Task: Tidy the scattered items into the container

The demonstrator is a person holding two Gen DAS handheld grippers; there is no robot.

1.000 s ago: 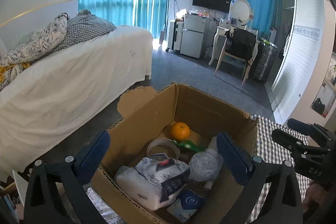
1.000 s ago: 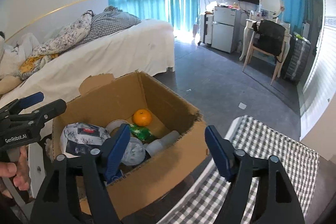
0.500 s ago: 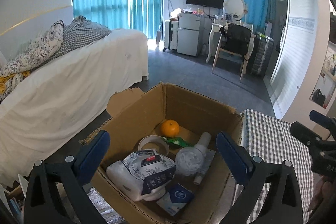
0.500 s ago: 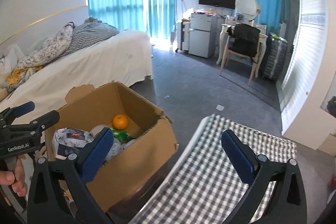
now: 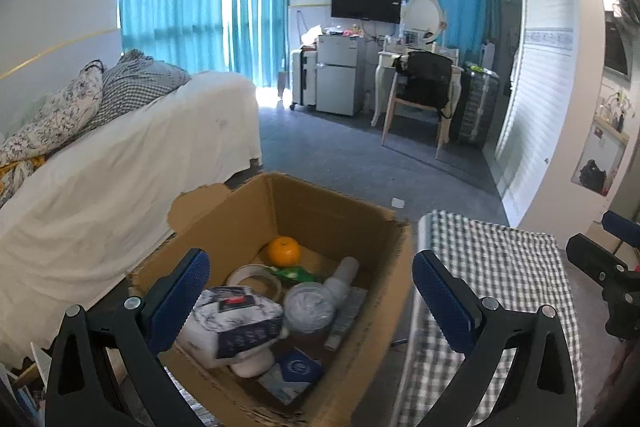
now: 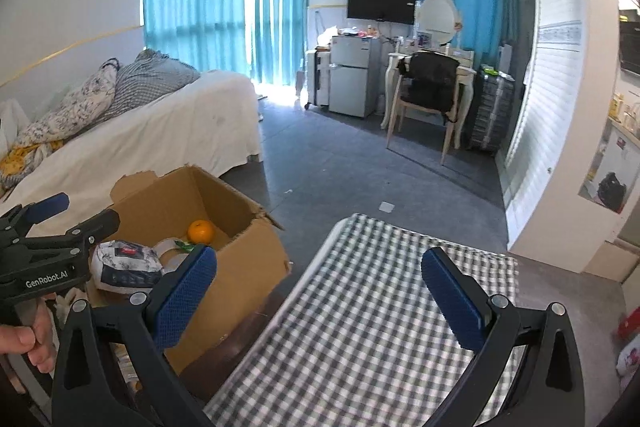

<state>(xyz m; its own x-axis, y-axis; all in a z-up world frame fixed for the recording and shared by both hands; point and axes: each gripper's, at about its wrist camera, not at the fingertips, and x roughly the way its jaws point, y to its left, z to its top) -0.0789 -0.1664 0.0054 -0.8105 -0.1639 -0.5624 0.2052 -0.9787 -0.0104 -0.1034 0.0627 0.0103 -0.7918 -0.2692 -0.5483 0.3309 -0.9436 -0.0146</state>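
Observation:
An open cardboard box (image 5: 340, 211) (image 6: 240, 267) stands left of a checked-cloth table (image 5: 500, 267) (image 6: 380, 307). In it lie an orange (image 5: 284, 251) (image 6: 201, 231), a tape roll (image 5: 256, 277), a patterned tissue pack (image 5: 232, 323) (image 6: 124, 263), a clear plastic bottle (image 5: 320, 295), a green wrapper (image 5: 294, 271) and a blue packet (image 5: 298, 367). My left gripper (image 5: 308, 303) is open and empty above the box. My right gripper (image 6: 320, 291) is open and empty above the checked cloth, right of the box.
A bed (image 5: 120, 167) with white cover and pillows lies to the left. At the back stand a small fridge (image 5: 340, 75), a desk with a chair (image 5: 424, 99) and a suitcase (image 5: 476, 107). Grey floor (image 6: 340, 163) lies between.
Both grippers have pulled back and to the right. The right gripper has moved from over the box edge to over the checked table. The box contents have not moved.

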